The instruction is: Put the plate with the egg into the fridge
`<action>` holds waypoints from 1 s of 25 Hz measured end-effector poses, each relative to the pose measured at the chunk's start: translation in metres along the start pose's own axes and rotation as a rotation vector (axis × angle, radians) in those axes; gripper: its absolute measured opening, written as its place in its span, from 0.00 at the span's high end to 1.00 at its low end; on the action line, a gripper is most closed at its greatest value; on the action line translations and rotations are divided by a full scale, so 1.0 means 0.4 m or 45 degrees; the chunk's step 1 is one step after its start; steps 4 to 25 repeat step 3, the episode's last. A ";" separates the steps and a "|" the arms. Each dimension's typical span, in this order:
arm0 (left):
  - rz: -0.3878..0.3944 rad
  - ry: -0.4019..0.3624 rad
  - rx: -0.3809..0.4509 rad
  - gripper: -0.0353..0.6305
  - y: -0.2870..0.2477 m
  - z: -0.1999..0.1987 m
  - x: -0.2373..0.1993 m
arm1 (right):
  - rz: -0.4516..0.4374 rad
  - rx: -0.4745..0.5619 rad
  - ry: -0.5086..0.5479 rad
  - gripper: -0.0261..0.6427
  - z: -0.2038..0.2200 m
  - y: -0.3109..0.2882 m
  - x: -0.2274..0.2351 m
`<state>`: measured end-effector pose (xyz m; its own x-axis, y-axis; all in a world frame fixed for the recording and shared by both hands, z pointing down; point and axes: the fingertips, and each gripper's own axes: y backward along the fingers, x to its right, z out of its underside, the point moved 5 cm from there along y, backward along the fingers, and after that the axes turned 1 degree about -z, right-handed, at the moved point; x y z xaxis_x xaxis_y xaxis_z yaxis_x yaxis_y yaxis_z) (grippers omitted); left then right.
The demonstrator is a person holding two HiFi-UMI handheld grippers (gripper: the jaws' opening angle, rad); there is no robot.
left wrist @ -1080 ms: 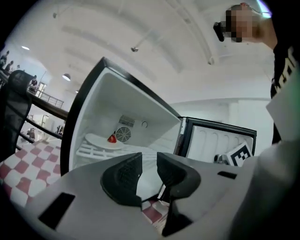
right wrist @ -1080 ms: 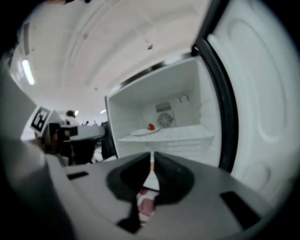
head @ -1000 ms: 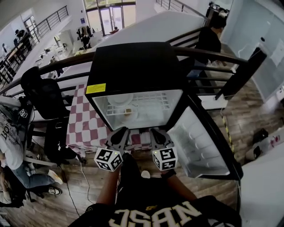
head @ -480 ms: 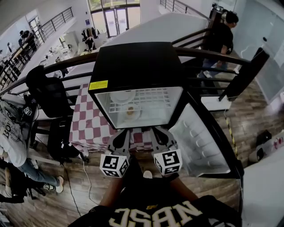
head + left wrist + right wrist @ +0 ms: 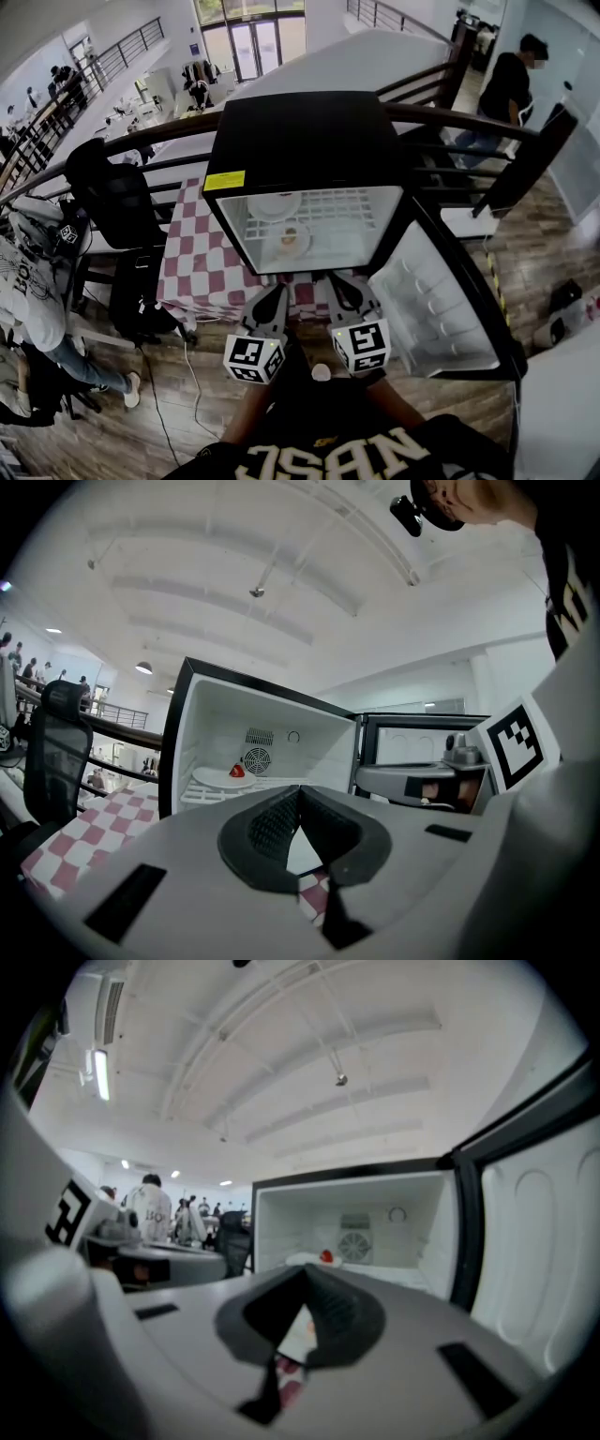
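Observation:
A black mini fridge [image 5: 298,141] stands open on a red-and-white checked table [image 5: 199,267]. On its floor lies a white plate with the egg [image 5: 291,241]. A second white plate [image 5: 275,204] rests on the wire shelf above; in the gripper views it shows with a small red thing on it [image 5: 230,775] [image 5: 317,1258]. The egg plate is hidden there behind the gripper bodies. My left gripper [image 5: 273,292] [image 5: 298,795] and right gripper [image 5: 339,281] [image 5: 305,1276] hang side by side just outside the fridge's front, both shut and empty.
The fridge door [image 5: 439,305] swings wide open to the right, its inner shelves facing me. A black office chair [image 5: 108,197] and a seated person [image 5: 33,300] are at the left. A dark railing [image 5: 450,117] runs behind the fridge; a person [image 5: 506,84] walks beyond it.
Both grippers have drawn back from the fridge's opening toward me. The plate with the egg stays on the fridge floor. The person behind the railing has walked to the right.

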<state>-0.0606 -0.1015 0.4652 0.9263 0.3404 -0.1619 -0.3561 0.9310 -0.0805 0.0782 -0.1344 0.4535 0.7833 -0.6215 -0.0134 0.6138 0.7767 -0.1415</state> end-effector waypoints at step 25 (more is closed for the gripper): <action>0.011 0.017 -0.008 0.91 0.010 0.013 -0.003 | 0.000 -0.005 0.019 0.93 -0.004 -0.002 -0.008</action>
